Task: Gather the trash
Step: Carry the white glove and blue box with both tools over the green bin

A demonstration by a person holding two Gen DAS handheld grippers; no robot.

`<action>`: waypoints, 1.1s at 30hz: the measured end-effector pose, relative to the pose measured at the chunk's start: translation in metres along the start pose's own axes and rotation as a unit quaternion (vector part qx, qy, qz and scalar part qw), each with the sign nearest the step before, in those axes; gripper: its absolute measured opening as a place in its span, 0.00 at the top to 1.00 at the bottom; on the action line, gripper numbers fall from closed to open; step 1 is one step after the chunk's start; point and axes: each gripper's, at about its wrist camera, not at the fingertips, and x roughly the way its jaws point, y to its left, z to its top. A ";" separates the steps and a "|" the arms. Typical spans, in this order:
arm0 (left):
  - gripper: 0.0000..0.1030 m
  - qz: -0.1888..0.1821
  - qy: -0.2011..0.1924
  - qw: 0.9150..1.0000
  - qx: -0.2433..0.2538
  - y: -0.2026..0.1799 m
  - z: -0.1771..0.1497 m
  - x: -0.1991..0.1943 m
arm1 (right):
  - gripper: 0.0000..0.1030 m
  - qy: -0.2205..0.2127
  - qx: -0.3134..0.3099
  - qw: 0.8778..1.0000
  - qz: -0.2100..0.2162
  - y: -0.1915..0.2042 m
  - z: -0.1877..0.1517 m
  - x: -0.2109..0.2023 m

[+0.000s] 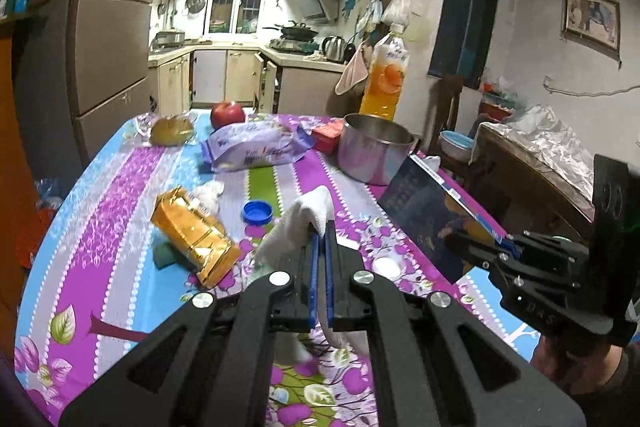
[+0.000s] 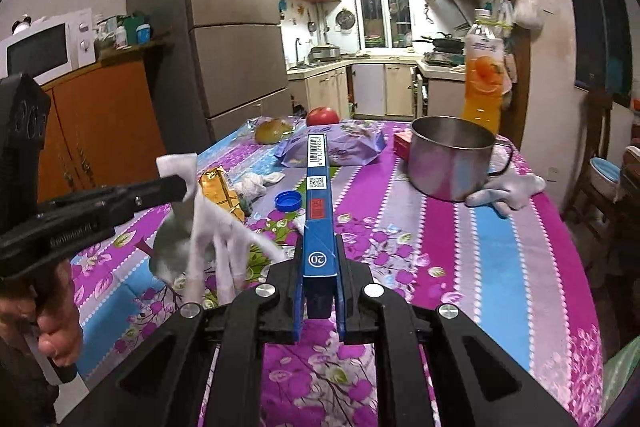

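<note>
Left tool (image 1: 321,227): clamped on a white glove (image 1: 298,223), pinched between blue pads, cuff above the tips, fingers dangling below, clear of the desk (image 1: 120,267). Right tool (image 2: 320,247): clamped on a flat blue box (image 2: 318,195), held on edge, projecting forward past the tips, above the desk. Both items lifted, side by side, glove left of box. Remaining on the desk: gold wrapper (image 1: 196,235) and blue bottle cap (image 1: 257,212) just left of the left tool; crumpled tissue (image 1: 210,193) beyond the wrapper; purple snack bag (image 1: 256,147), steel pot (image 1: 374,147), apple (image 1: 227,113) further back; second glove (image 2: 506,189) touching the pot.
</note>
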 end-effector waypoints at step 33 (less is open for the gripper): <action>0.99 -0.165 -0.012 0.981 0.104 -0.215 0.029 0.017 | 0.88 -0.037 0.104 0.966 -0.235 -0.156 -0.026 -0.229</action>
